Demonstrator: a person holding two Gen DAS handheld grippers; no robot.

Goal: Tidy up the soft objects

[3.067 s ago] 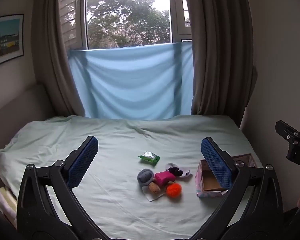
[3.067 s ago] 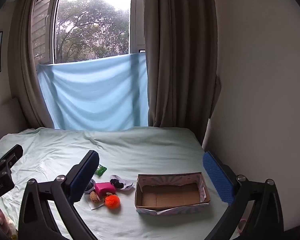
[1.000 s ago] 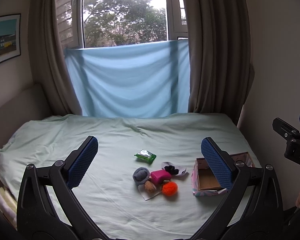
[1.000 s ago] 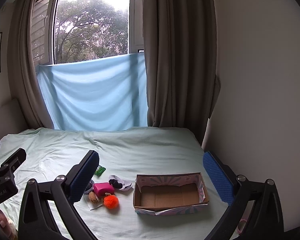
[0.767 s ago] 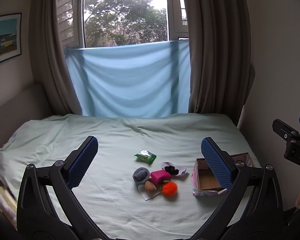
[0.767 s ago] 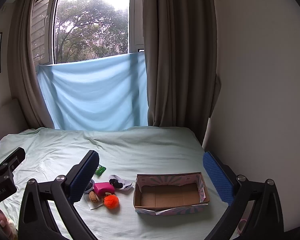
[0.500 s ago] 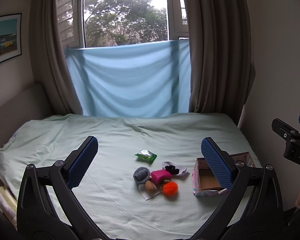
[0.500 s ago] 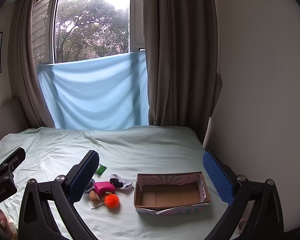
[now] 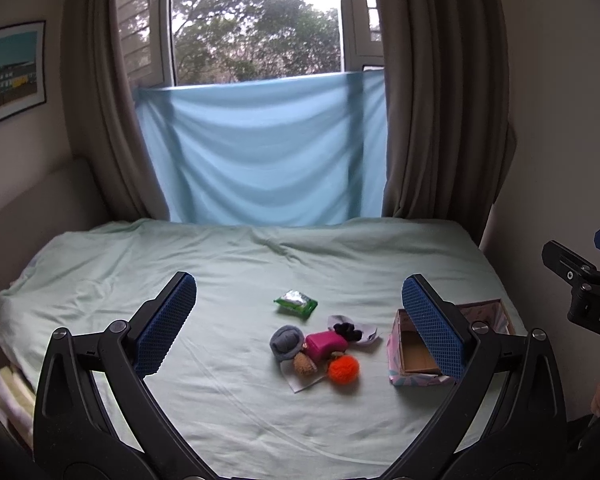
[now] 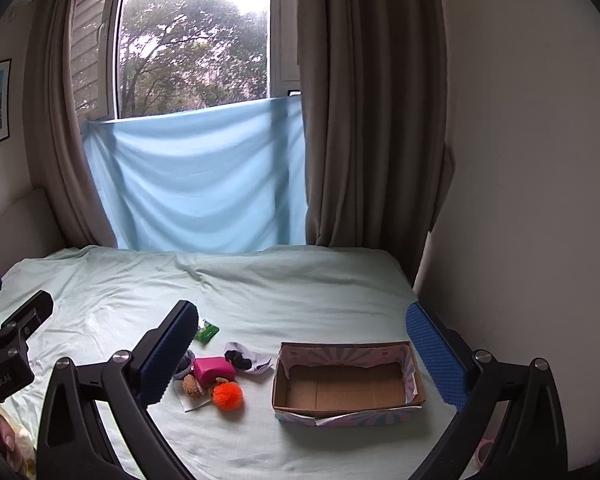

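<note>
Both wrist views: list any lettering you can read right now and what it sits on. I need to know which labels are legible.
"DA", cut off by the frame edge: on the right gripper's black body, left wrist view.
"Robot.AI", start partly hidden: on the left gripper's black body, right wrist view.
Green packet: print too small to read.
Patterned box: pattern only, no readable text.
Framed picture: no readable text.
</note>
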